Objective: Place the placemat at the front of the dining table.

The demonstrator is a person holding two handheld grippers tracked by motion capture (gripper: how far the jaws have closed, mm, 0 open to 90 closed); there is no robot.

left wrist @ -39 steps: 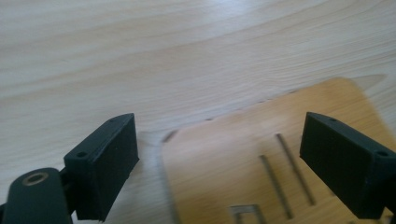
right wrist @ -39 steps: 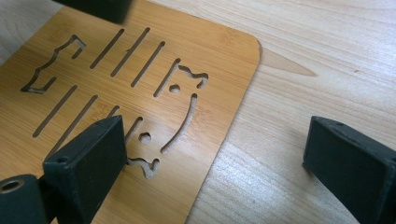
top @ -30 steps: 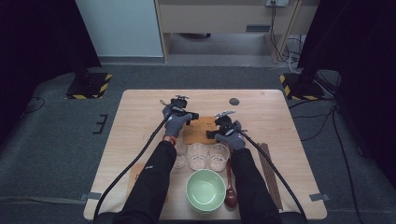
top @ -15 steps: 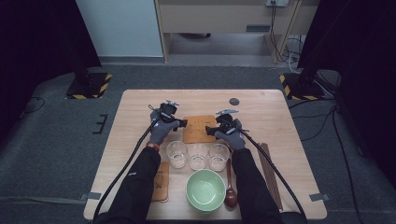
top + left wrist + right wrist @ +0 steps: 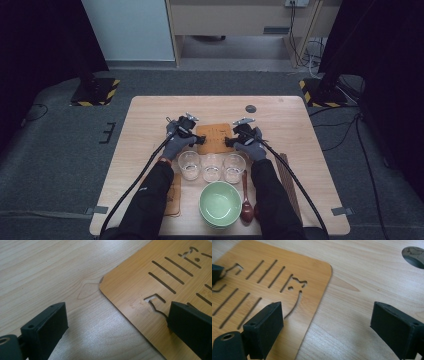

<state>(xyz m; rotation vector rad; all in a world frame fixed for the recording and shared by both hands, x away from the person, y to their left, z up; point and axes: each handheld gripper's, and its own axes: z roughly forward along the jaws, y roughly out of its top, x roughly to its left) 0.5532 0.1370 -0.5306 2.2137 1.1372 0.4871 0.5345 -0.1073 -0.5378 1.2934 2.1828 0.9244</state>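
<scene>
Left gripper (image 5: 201, 140) spread wide, jaws just been opening, straddling the left edge of the wooden trivet (image 5: 215, 138) — one jaw over the board, the other over bare bench, nothing pinched yet. Same deal with the right gripper (image 5: 231, 141): jaws apart, set across the trivet's right edge, no squeeze on it. Trivet itself lying flat around the middle of the bench (image 5: 150, 120), slotted, with a little cat cutout near one rounded corner.

Just behind the hands, toward the near edge: three clear glasses (image 5: 212, 166) in a row, then a green bowl (image 5: 220, 203) and a brown spoon (image 5: 246, 209) close to the near edge. Chopsticks (image 5: 289, 185) off toward the right edge.

Risky bit, probably: board that thin and flat on the wood gives the jaws little to bite, so closing could just skate it sideways. Uneven lift between the two sides might tip it. Pulling back carelessly could put forearms into those glasses.
</scene>
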